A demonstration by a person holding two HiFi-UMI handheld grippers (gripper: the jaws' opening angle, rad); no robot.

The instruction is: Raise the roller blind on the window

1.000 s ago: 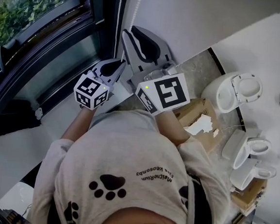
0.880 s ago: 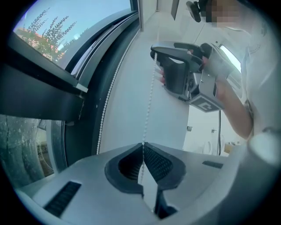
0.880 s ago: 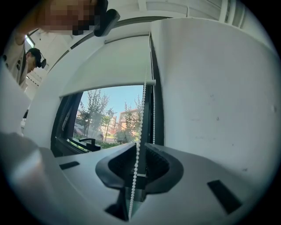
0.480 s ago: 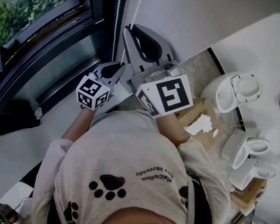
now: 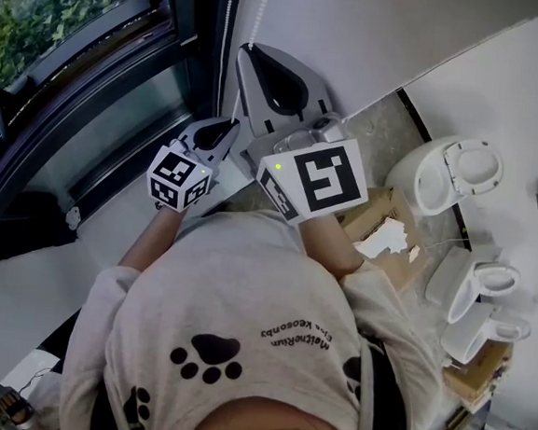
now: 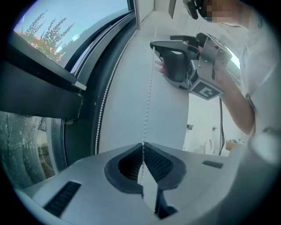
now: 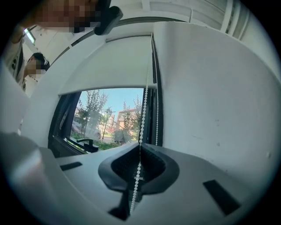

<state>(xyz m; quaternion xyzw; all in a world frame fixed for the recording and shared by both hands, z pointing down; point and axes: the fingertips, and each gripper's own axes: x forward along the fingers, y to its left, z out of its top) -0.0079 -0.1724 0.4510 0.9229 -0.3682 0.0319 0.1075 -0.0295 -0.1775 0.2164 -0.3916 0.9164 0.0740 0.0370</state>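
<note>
The white bead chain of the roller blind hangs beside the dark window frame. My right gripper has just been closing and is shut on one strand of the chain, which runs down between its dark pads. Lower down, my left gripper is shut on the same chain, with the right gripper above it. A second strand hangs free by the frame. In the head view the left gripper and right gripper both point at the wall by the window.
The white wall stands right of the chain, the window glass left of it. White toilets and a torn cardboard box lie on the floor at the right. A window sill runs below the left gripper.
The right gripper's jaws have come together onto the bead chain. Both hands have stayed almost in place.
</note>
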